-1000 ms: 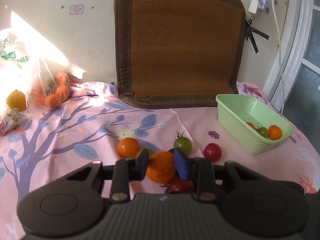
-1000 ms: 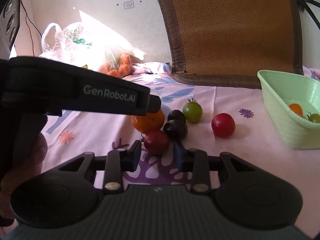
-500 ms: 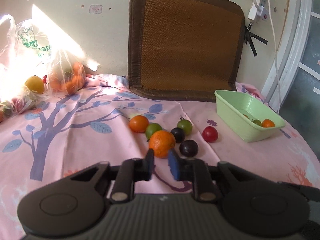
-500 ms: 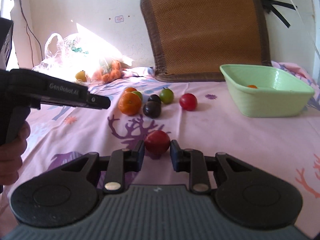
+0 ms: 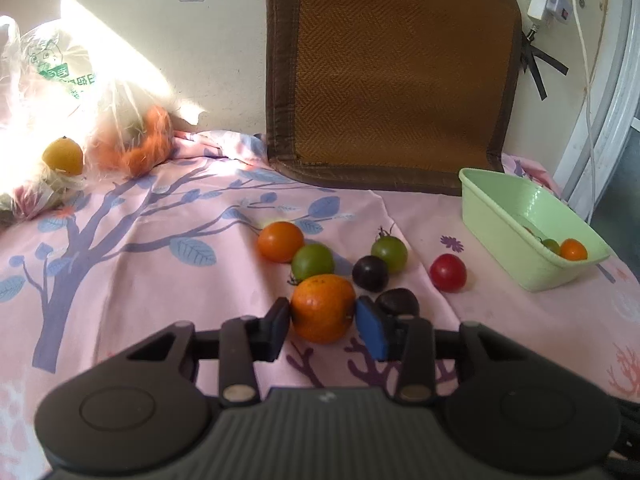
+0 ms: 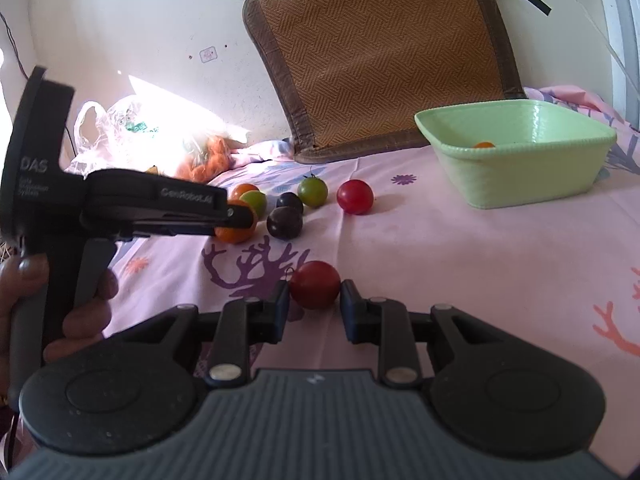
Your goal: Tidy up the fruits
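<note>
My left gripper (image 5: 322, 322) is around a large orange (image 5: 322, 313) on the pink cloth, its pads touching both sides. Beyond it lie an orange tomato (image 5: 280, 241), a green fruit (image 5: 312, 261), a green tomato (image 5: 389, 249), two dark plums (image 5: 370, 273) and a red tomato (image 5: 448, 272). My right gripper (image 6: 313, 299) is shut on a red tomato (image 6: 315, 284), held low over the cloth. The left gripper (image 6: 240, 216) also shows in the right wrist view, at the orange (image 6: 234, 232). A green basket (image 6: 516, 152) at the right holds small fruits (image 5: 573, 249).
A brown woven mat (image 5: 392, 76) leans on the wall behind. Plastic bags of fruit (image 5: 80, 120) sit at the back left. A power strip and cables (image 5: 560, 0) hang at the right. The basket also shows in the left wrist view (image 5: 500, 216).
My left gripper moved forward and closed in around the large orange. My right gripper, holding the red tomato, drew back and turned a little toward the basket.
</note>
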`<move>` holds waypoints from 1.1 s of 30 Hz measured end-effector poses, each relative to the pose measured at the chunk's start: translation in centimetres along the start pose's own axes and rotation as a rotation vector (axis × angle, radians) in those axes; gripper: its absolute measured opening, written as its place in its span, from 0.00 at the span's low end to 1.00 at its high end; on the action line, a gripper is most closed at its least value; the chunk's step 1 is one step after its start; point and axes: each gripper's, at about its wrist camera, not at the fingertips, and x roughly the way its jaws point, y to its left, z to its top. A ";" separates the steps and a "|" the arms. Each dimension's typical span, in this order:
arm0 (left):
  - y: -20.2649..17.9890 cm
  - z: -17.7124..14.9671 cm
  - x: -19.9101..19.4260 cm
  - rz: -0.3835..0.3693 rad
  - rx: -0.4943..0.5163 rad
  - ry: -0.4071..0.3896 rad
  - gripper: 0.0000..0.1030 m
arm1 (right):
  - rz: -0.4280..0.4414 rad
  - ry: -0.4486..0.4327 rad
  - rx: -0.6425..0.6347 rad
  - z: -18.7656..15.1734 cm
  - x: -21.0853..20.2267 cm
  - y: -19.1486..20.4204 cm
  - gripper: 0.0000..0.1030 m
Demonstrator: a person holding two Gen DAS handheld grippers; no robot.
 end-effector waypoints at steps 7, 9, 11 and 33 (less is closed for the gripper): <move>-1.2 -3.6 -6.1 -0.124 0.034 -0.027 0.34 | -0.036 -0.036 -0.027 -1.4 -2.6 0.2 0.29; -2.1 -4.9 -7.1 -0.161 0.062 -0.024 0.34 | -0.039 -0.036 -0.037 -2.0 -3.4 0.3 0.29; -3.0 -5.9 -7.6 -0.174 0.088 -0.018 0.34 | -0.048 -0.035 -0.050 -2.5 -4.0 0.5 0.29; -3.8 -7.5 -6.1 -0.072 0.110 -0.005 0.38 | -0.077 -0.032 -0.060 -3.2 -4.1 0.4 0.30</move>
